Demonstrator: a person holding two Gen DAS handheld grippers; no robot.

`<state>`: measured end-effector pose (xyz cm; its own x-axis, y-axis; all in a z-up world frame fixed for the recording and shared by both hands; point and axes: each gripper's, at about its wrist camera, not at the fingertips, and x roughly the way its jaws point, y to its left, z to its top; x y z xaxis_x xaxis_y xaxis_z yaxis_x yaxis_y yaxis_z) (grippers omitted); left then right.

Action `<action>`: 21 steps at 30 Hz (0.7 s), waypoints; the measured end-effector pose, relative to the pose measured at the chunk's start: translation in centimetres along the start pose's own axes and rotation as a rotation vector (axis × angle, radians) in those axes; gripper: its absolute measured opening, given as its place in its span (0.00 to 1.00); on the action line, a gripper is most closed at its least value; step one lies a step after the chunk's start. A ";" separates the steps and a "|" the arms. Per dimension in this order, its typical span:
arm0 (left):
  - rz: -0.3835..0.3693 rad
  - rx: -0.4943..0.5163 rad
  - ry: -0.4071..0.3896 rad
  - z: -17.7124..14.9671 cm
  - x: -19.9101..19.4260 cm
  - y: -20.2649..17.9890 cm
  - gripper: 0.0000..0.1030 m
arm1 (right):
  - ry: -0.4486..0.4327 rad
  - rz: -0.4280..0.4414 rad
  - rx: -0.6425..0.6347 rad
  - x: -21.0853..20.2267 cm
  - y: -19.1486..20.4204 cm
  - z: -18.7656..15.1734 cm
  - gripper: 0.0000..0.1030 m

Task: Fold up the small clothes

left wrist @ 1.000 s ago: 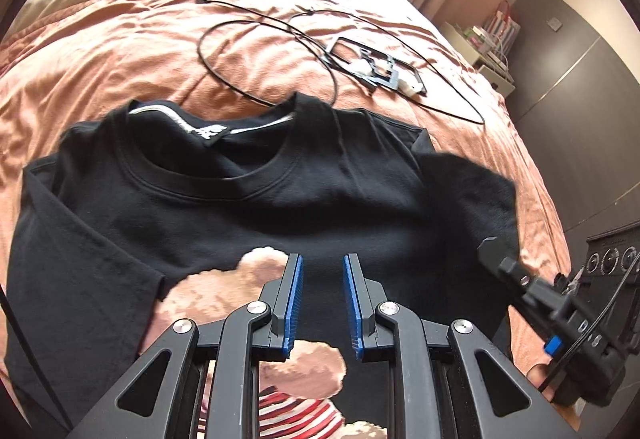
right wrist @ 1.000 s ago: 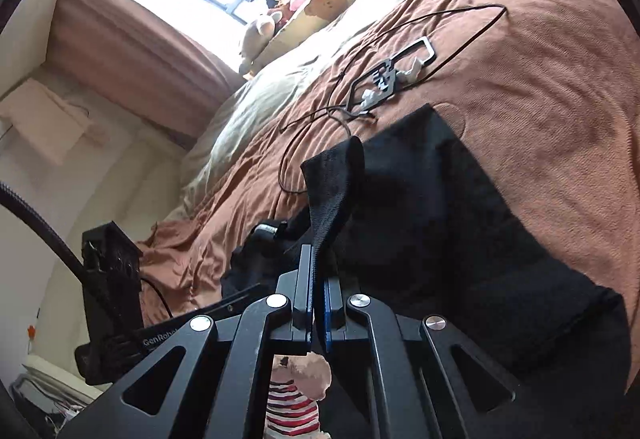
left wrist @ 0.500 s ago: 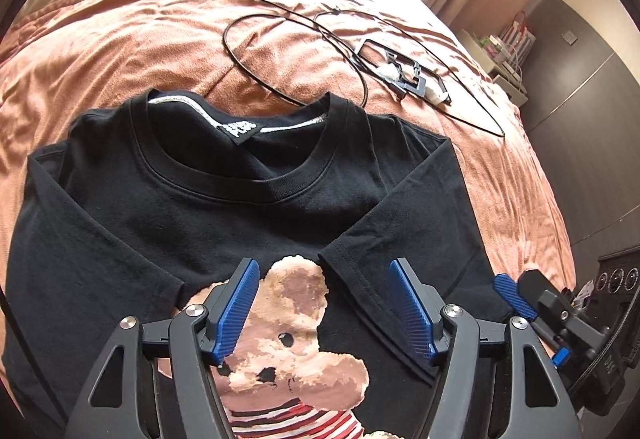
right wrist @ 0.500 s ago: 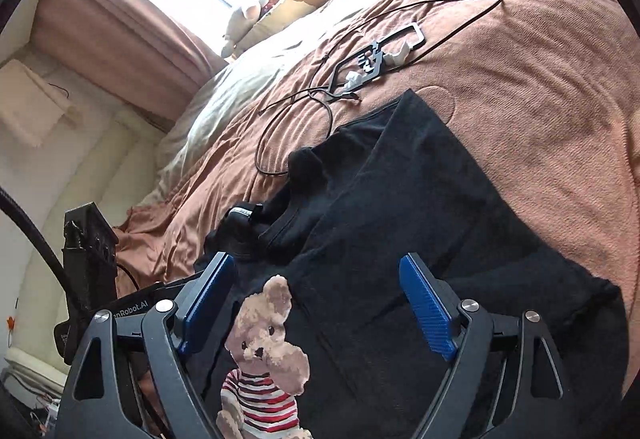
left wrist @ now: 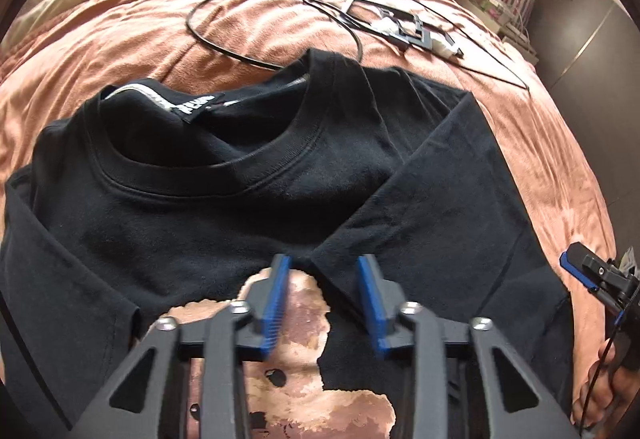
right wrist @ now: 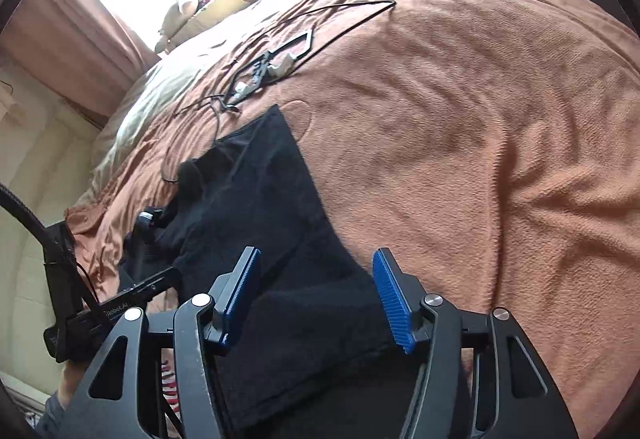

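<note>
One black T-shirt [left wrist: 224, 223] on the bedspread [left wrist: 132, 19], sleeve folded in; two tools, left [left wrist: 325, 281] and right [right wrist: 316, 289], both agape

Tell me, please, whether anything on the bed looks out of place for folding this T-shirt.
Yes: a looped black cable and a small black frame lie on the bedspread just beyond the black T-shirt's collar, odd beside laundry.

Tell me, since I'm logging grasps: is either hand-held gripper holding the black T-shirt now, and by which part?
Nothing is held. The left hand-held gripper is open around the folded sleeve's corner on the black T-shirt; the right hand-held gripper is open above its edge.
</note>
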<state>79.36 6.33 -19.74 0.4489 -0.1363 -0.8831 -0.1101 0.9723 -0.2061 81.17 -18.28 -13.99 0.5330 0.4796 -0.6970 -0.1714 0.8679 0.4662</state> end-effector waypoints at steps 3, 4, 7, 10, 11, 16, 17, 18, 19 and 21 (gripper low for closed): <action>0.096 0.063 -0.015 0.1 0.1 -0.8 0.04 | 0.046 -0.061 -0.035 0.2 0.0 -0.3 0.55; 0.103 0.067 -0.019 0.1 0.1 -0.8 0.04 | 0.061 -0.078 -0.056 0.3 0.2 -0.5 0.55; 0.131 0.051 -0.031 0.3 0.0 -0.6 0.00 | 0.101 -0.167 -0.137 0.2 0.9 -1.0 0.55; 0.176 0.025 -0.020 0.6 0.1 0.0 0.00 | 0.120 -0.239 -0.164 -0.6 0.8 -1.3 0.55; 0.148 0.001 -0.003 0.6 0.0 0.4 0.00 | 0.125 -0.249 -0.163 -0.9 0.7 -1.5 0.55; 0.071 -0.054 0.010 0.0 -2.5 1.3 0.00 | 0.096 -0.220 -0.089 -3.6 0.3 -1.5 0.55; 0.057 -0.055 0.009 -0.1 -3.1 1.3 0.00 | 0.084 -0.211 -0.072 -4.4 0.2 -1.5 0.55; 0.045 -0.056 0.008 -0.3 -3.8 1.3 0.00 | 0.069 -0.198 -0.056 -5.2 0.2 -1.6 0.55; 0.036 -0.056 0.008 -0.5 -4.6 1.3 0.01 | 0.062 -0.185 -0.044 -5.9 0.2 -1.7 0.55; 0.023 -0.062 0.009 -0.9 -6.1 1.4 0.01 | 0.048 -0.152 -0.039 -7.5 0.5 -2.4 0.55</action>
<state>75.64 8.35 -15.03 0.4373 -0.1163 -0.8918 -0.1752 0.9616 -0.2113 75.13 -21.10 -9.82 0.5157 0.3470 -0.7834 -0.1243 0.9350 0.3323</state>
